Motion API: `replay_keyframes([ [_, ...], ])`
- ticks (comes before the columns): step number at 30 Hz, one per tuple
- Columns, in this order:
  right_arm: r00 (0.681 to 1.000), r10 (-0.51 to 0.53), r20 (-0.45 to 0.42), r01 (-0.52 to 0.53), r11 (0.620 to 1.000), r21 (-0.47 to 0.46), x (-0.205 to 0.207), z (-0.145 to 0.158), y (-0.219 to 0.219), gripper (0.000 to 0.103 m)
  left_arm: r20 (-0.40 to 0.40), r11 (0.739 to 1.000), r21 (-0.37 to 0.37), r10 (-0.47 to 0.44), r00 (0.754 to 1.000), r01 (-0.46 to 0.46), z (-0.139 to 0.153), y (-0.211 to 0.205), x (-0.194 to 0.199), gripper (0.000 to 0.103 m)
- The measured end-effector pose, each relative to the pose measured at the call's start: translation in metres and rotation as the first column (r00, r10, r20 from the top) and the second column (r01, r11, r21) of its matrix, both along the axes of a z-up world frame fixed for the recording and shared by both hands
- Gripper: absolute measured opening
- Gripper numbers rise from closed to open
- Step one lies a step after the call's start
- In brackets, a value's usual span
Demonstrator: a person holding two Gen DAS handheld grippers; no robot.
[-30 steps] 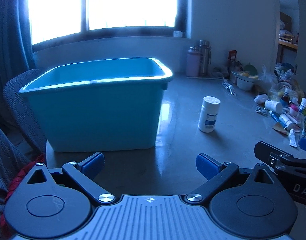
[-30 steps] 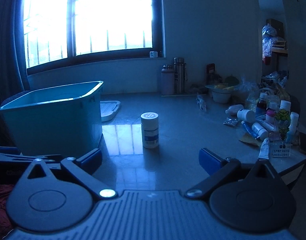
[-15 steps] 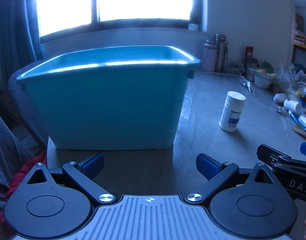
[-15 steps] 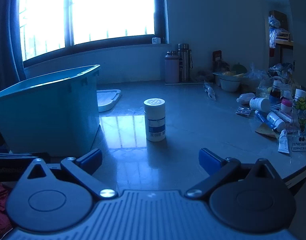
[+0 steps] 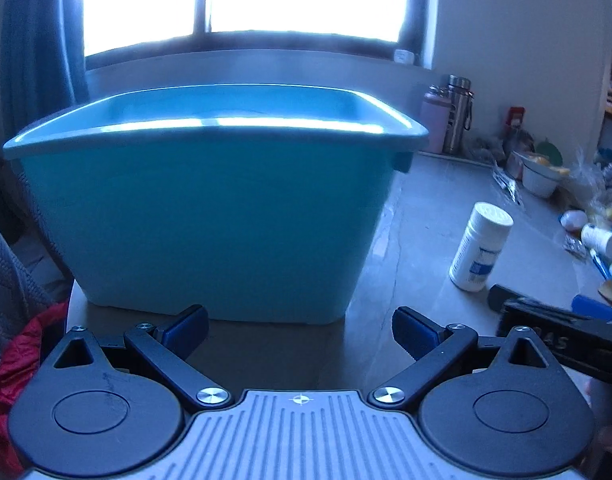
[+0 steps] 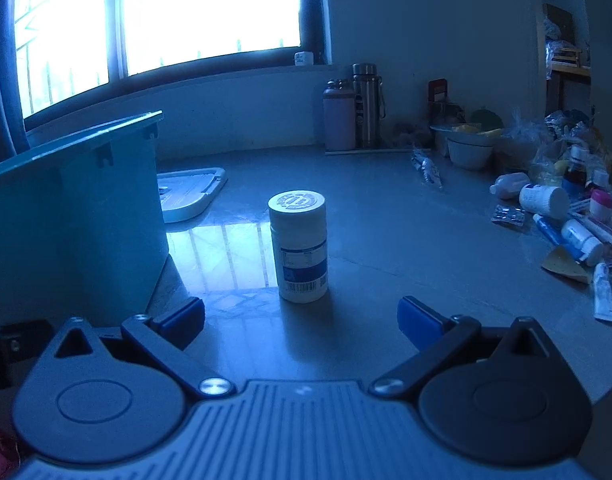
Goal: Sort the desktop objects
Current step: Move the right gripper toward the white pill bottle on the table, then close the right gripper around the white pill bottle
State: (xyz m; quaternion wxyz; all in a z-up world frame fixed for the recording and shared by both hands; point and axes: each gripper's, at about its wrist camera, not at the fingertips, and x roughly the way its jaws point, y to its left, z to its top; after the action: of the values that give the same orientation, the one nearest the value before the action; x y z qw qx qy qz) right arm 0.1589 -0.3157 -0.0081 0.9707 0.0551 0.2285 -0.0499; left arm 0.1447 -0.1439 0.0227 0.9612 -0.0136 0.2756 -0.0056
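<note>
Plainly the biggest thing on the grey stone desktop (image 6: 385,240) is the tall turquoise plastic storage tub (image 5: 210,216), which stands just in front of the left gripper (image 5: 300,326); that gripper's blue-padded jaws are spread wide with nothing between them. Beside the tub, on its right, stands the upright white plastic medicine bottle with a blue label and a ribbed screw cap (image 6: 300,248), apart from the tub wall and alone on bare surface. The right gripper (image 6: 302,316) faces this bottle squarely, jaws fully apart and empty, the bottle just ahead of the pads and not yet between them. So the step in hand looks like the approach to a first pick. Next, the right gripper should ease forward until the pads flank the bottle's body, then close gently and lift it over the tub's rim. A heap of small tubes, bottles and blister packs (image 6: 569,216) lies well to the right; in this dim light I cannot make each one out.
</note>
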Motion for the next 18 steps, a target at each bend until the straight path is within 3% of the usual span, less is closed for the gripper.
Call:
replay_keyframes([
  [3,1.0,0.014,-0.017,-0.014,1.0,0.012,0.021,-0.004,-0.003,0.103,-0.002,1.0,-0.006,0.022,1.0,-0.022,0.002,0.001,0.006,0.1],
  [7,0.999,-0.019,-0.032,0.02,0.999,0.026,0.045,-0.008,-0.012,0.103,-0.011,0.998,0.065,0.022,1.0,-0.021,0.001,-0.001,0.016,0.1],
  [18,0.999,-0.009,-0.054,0.01,1.0,0.006,0.097,-0.016,-0.012,0.103,-0.049,0.999,0.034,0.039,0.998,-0.037,-0.007,0.016,0.037,0.1],
])
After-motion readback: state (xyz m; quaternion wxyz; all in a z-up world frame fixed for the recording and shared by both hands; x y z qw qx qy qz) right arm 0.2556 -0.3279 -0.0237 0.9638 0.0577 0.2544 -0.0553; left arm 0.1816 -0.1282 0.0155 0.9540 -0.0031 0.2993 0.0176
